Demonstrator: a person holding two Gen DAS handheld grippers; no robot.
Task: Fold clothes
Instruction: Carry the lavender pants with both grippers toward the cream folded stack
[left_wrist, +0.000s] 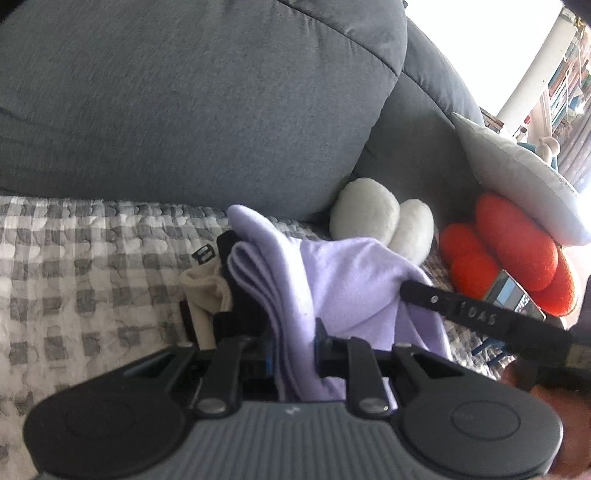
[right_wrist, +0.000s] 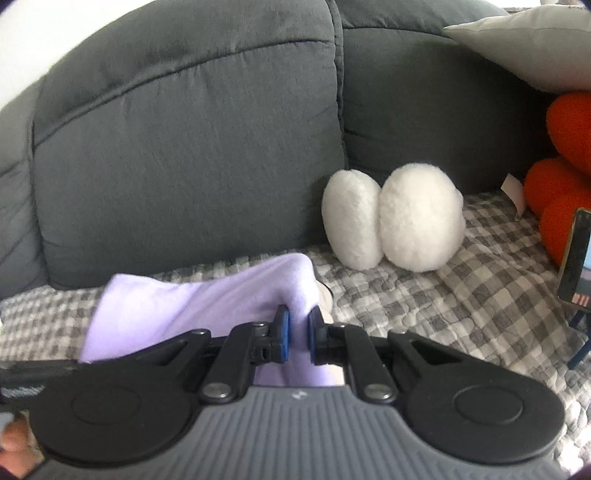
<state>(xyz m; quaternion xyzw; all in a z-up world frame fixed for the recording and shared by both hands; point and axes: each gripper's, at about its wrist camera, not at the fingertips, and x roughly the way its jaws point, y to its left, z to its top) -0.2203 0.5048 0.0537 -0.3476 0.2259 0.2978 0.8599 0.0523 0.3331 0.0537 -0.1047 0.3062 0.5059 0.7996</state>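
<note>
Here your right gripper (right_wrist: 297, 332) pinches a fold of the soft lilac cloth garment (right_wrist: 192, 299) between nearly closed blue pads, and your left gripper (left_wrist: 291, 332) likewise clamps its bunched layers over the grey-and-white checked quilted cover (left_wrist: 92, 266). Its left finger is mostly hidden by cloth, and a beige fabric piece (left_wrist: 203, 295) behind is hard to identify.

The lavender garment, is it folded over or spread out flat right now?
Folded and bunched, not flat. The lavender garment shows stacked layered edges between the left gripper, and the right gripper pinches another bunched part.
</note>
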